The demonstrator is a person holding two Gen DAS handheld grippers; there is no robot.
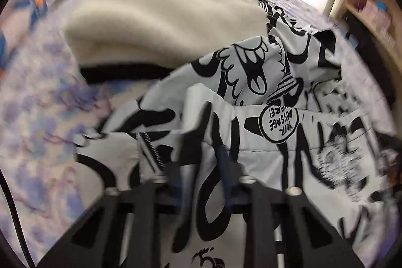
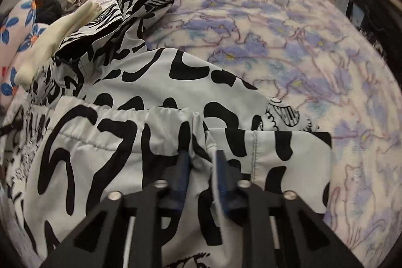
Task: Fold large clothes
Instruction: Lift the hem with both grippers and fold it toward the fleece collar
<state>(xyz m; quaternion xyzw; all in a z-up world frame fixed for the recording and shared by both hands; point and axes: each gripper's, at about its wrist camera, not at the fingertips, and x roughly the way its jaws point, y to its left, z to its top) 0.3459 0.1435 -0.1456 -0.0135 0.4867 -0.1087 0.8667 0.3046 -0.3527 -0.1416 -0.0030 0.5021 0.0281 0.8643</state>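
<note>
Both the left gripper [image 1: 201,142] and right gripper [image 2: 199,155] pinch the gathered elastic hem of a smooth black-and-white graffiti-print jacket [image 2: 155,97] with cream fleece lining [image 1: 163,16], on a fuzzy floral blanket [image 2: 289,37].

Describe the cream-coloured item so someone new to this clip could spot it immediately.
Start from the floral blanket covering the bed. On its left lies the black-and-white graffiti-print garment, and the cream fleece piece rests against that garment's far edge. It alone is plain, fuzzy and unprinted, with a dark band beneath.
</note>
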